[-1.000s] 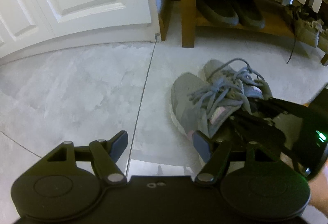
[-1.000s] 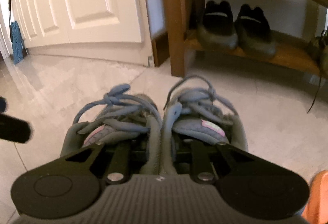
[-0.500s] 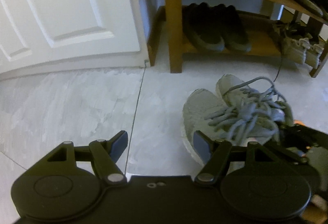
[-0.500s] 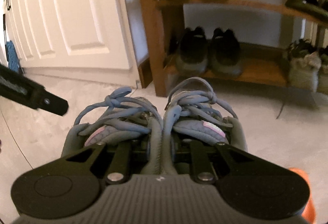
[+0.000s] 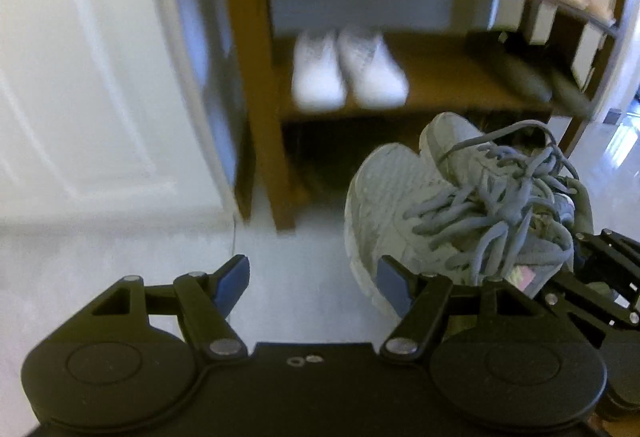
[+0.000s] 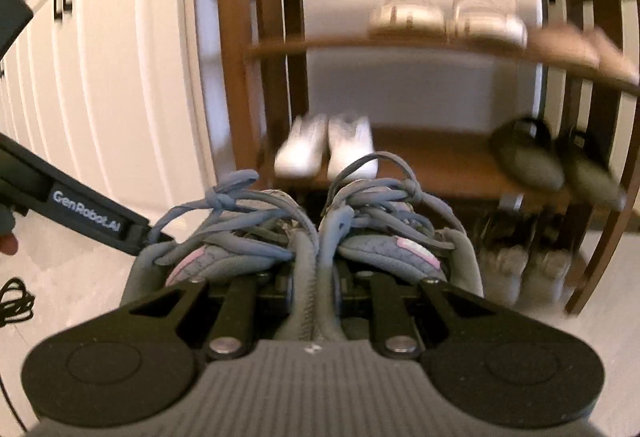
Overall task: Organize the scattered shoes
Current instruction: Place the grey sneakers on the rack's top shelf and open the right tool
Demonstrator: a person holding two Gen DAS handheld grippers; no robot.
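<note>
White panelled doors [image 6: 120, 85] stand beside a wooden shoe rack [image 6: 236, 77] on a pale floor [image 5: 120, 249]; the rack holds white sneakers [image 6: 328, 149], dark shoes [image 6: 556, 161] and a pale pair [image 6: 444, 17] higher up (all blurred). A pair of grey knit sneakers [image 5: 404, 205] with tangled blue-grey laces and a pink patch on each tongue hangs off the floor in front of the rack. The right gripper [image 6: 318, 277] has its fingers inside the shoe openings, squeezing the two inner collars together between them, toes pointing at the rack. The left gripper [image 5: 312, 277] has its blue-padded fingers [image 5: 234, 277] spread wide with nothing between them; the sneakers sit just beside its right-hand finger, whether touching I cannot tell.
</note>
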